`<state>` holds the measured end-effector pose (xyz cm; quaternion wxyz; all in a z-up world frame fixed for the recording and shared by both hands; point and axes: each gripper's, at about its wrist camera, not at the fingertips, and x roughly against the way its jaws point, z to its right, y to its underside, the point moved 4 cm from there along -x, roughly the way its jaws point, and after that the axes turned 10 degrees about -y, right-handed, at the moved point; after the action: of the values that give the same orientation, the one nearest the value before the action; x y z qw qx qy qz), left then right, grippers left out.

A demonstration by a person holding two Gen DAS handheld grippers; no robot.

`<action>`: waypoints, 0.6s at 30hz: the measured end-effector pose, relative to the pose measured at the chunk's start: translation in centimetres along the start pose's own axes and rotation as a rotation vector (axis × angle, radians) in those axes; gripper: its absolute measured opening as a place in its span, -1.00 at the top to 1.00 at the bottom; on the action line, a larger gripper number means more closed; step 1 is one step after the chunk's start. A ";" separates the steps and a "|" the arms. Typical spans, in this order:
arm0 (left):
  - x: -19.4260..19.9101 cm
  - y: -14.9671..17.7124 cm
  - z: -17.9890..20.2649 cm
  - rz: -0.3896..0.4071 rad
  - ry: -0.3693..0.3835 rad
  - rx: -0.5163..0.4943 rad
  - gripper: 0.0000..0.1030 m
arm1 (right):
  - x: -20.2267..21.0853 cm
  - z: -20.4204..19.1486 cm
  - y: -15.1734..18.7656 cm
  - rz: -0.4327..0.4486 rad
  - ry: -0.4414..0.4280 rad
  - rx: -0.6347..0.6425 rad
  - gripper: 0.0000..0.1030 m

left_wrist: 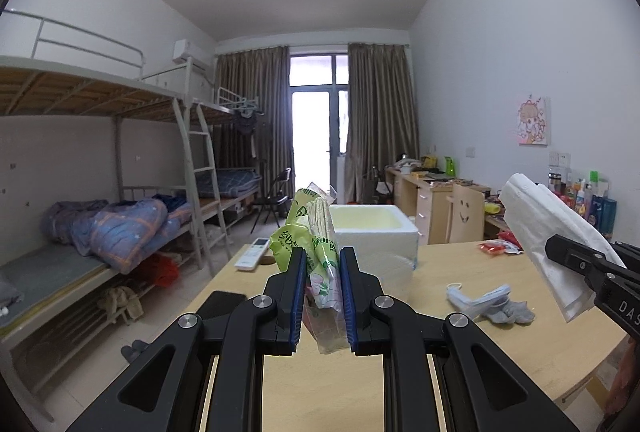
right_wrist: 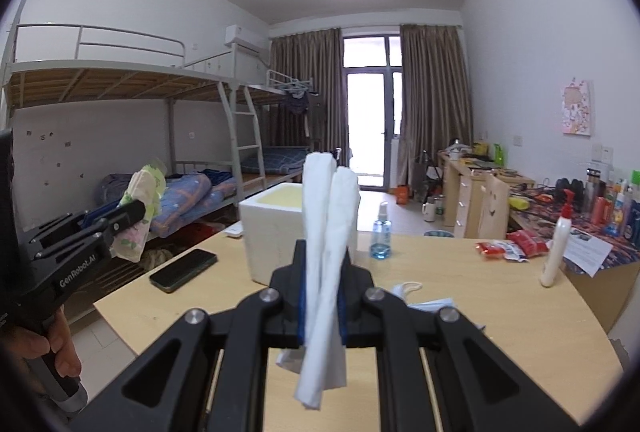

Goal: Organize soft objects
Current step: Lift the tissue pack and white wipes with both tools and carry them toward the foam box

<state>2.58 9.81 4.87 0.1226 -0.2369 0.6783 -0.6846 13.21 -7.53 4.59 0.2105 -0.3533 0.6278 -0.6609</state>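
Midway, seemingly: left gripper [left_wrist: 320,296] clamps green tissue pack [left_wrist: 316,232], right gripper [right_wrist: 322,296] clamps white cloth [right_wrist: 326,232]; foam box [right_wrist: 272,228] at 12 o'clock, empty; mask [left_wrist: 480,298] left on table [left_wrist: 500,332].

A left gripper [left_wrist: 320,296] clamps a green-and-floral plastic tissue pack [left_wrist: 316,240] above a pale wooden table [left_wrist: 500,320] — a white foam box [left_wrist: 372,232] stands just behind. At right, the right gripper [left_wrist: 568,260] pinches a folded white cloth [left_wrist: 548,228]; a face mask [left_wrist: 480,298] lies on the tabletop — near a remote control [left_wrist: 253,253].
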 end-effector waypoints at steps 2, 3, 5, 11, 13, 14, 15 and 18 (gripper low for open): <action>0.3 0.5 -0.7 -0.009 -0.006 0.011 0.65 | -0.1 -0.5 0.0 -0.002 -0.008 0.005 0.72; 0.4 0.7 -1.0 -0.013 -0.010 0.016 0.65 | -0.1 -0.8 0.1 -0.003 -0.016 0.007 0.72; 0.3 1.0 -1.6 -0.018 -0.022 0.023 0.65 | -0.3 -1.0 0.1 -0.006 -0.024 0.010 0.72; 0.0 0.7 -2.2 -0.018 -0.043 0.037 0.65 | -1.3 -1.5 0.0 -0.016 -0.044 0.017 0.72; -0.2 0.7 -2.4 -0.018 -0.045 0.040 0.65 | -1.9 -1.2 -0.2 -0.019 -0.049 0.018 0.72; -0.3 0.6 -2.4 -0.017 -0.046 0.041 0.65 | -2.1 -1.2 -0.2 -0.020 -0.052 0.020 0.72; -0.3 0.6 -2.4 -0.018 -0.046 0.042 0.65 | -2.4 -1.3 -0.3 -0.022 -0.057 0.023 0.72; -0.8 0.4 -2.5 -0.023 -0.044 0.042 0.65 | -3.2 -1.1 -0.4 -0.026 -0.072 0.020 0.72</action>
<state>1.93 12.38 4.44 0.1344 -0.2572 0.6582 -0.6947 14.59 -4.37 4.36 0.2279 -0.3828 0.6085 -0.6567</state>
